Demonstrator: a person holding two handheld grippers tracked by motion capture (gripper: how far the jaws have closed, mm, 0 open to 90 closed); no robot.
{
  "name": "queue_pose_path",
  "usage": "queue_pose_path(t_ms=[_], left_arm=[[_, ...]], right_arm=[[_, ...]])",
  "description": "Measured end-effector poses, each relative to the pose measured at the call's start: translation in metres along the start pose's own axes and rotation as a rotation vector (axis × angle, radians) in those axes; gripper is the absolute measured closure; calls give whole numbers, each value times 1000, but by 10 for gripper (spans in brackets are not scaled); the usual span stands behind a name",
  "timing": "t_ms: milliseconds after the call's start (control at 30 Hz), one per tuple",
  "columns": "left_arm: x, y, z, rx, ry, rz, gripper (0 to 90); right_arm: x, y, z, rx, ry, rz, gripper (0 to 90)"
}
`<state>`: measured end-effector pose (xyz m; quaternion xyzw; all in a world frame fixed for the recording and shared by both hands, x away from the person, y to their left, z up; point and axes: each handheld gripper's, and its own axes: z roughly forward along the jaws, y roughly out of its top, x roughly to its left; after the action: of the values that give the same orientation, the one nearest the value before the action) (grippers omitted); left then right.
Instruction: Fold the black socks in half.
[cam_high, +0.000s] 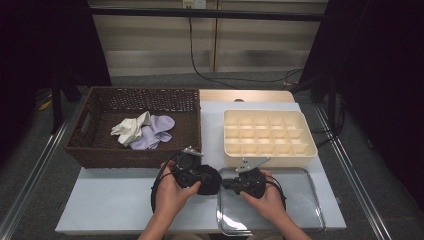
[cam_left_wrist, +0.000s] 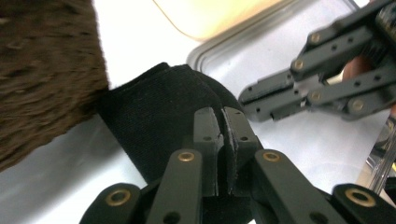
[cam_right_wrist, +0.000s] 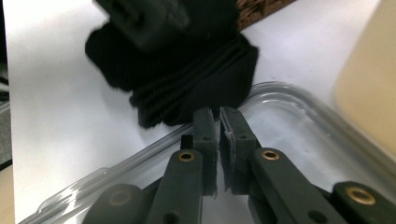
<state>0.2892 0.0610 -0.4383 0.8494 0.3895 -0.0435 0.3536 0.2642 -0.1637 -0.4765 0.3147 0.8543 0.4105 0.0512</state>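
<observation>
A folded black sock (cam_high: 209, 180) is held on the white worktop (cam_high: 115, 200), between the wicker basket (cam_high: 90, 150) and the clear tray (cam_high: 310, 200), its edge just over the tray's rim. It is pinched by the nearly shut fingers (cam_left_wrist: 208, 135) of the left gripper (cam_left_wrist: 223, 140); the right gripper (cam_right_wrist: 218, 140), fingers together and empty, is poised over the tray, pointing at the sock. Should the thin pinch slip, the folds could be lost and the bundle spread open. A cream divided box (cam_high: 270, 134) stands behind.
</observation>
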Motion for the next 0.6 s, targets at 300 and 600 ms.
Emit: queue_pose_path(t_ms=[300, 600], left_arm=[[-4, -5, 10, -19, -4, 20, 822], [-5, -9, 10, -43, -4, 40, 800]], right_arm=[[-5, 19, -8, -34, -26, 5, 822], [1, 43, 5, -57, -11, 3, 782]])
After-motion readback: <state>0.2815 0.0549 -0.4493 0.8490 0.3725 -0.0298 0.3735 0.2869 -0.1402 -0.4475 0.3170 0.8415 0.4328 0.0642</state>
